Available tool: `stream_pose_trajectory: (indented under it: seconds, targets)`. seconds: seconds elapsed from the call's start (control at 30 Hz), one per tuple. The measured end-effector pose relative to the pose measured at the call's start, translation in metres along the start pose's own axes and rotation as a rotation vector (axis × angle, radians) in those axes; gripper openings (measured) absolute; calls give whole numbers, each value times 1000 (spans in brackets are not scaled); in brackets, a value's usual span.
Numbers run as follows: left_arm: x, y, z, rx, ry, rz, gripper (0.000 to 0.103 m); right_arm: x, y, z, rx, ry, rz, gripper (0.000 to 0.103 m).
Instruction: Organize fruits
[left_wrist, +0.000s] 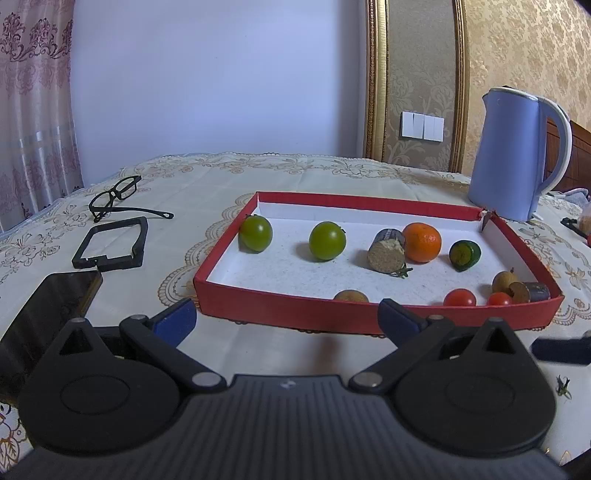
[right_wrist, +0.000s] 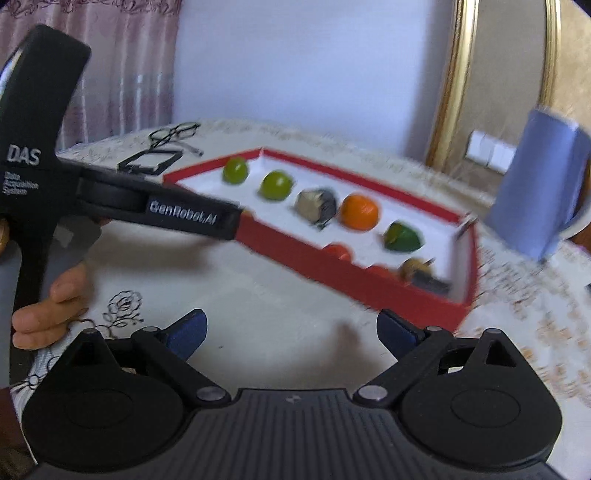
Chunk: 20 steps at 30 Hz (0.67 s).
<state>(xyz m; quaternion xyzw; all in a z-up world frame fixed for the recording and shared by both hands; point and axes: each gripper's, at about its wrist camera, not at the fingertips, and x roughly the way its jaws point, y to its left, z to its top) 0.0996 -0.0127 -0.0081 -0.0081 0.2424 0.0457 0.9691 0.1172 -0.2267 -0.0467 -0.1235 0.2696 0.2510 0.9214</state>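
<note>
A red tray (left_wrist: 280, 312) with a white floor holds two green tomatoes (left_wrist: 255, 233) (left_wrist: 327, 240), an orange (left_wrist: 422, 242), a cut sugarcane piece (left_wrist: 386, 254), a cut green piece (left_wrist: 464, 255), two red cherry tomatoes (left_wrist: 459, 297), two brown longans (left_wrist: 351, 295) and another cane piece (left_wrist: 530, 292). My left gripper (left_wrist: 286, 319) is open and empty just before the tray's near wall. My right gripper (right_wrist: 291, 332) is open and empty, short of the tray (right_wrist: 354, 277). The right wrist view is blurred and shows the left gripper's body (right_wrist: 177, 214).
A blue kettle (left_wrist: 517, 155) stands behind the tray's right corner. Black glasses (left_wrist: 114, 195), a black frame (left_wrist: 110, 243) and a dark phone (left_wrist: 48, 314) lie left of the tray. A tomato stem (left_wrist: 563, 386) lies on the patterned tablecloth at the right.
</note>
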Motion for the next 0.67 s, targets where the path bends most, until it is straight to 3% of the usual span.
stream_pose_trajectory:
  seconds: [0.37, 0.67]
  targets:
    - [0, 0, 0, -4, 0, -3, 103, 12, -13, -1, 85, 60, 69, 103]
    - [-1, 1, 0, -8, -10, -9, 103, 12, -13, -1, 88, 61, 70, 103]
